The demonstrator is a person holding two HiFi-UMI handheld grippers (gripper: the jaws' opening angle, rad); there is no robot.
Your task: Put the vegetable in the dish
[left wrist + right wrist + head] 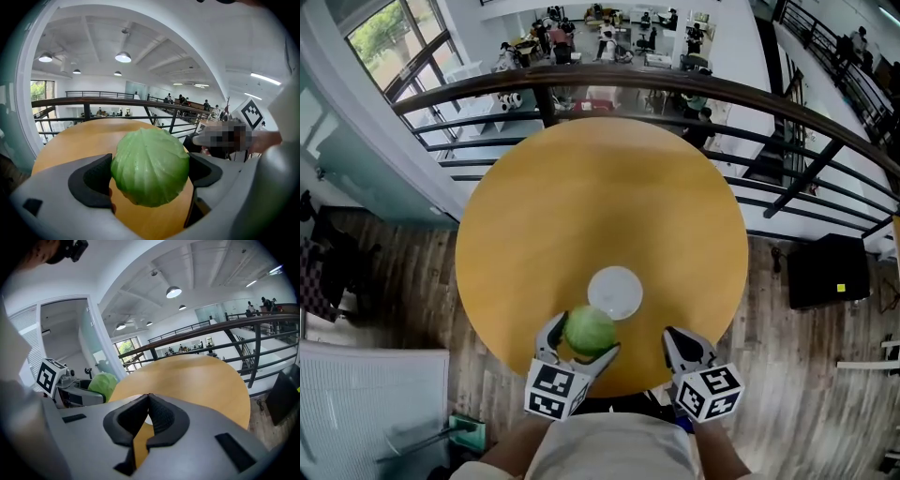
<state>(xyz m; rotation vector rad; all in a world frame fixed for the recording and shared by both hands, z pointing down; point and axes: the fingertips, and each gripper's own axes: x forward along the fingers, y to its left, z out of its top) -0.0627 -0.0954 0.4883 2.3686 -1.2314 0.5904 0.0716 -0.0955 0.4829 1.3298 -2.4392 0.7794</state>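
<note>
While the left tongs point(584, 341) clamp a green cabbage point(589, 327) at the lower middle of the head view, it shows just below the white dish point(615, 292) on the round worktop point(600, 206). The right tongs point(671, 335), lower right of the dish, are pressed together with nothing between them.

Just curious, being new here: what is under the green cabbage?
Bare round yellow wooden table shows below the round green cabbage, held in the left gripper. The white round dish lies just beyond it. The spot directly underneath is covered.
</note>
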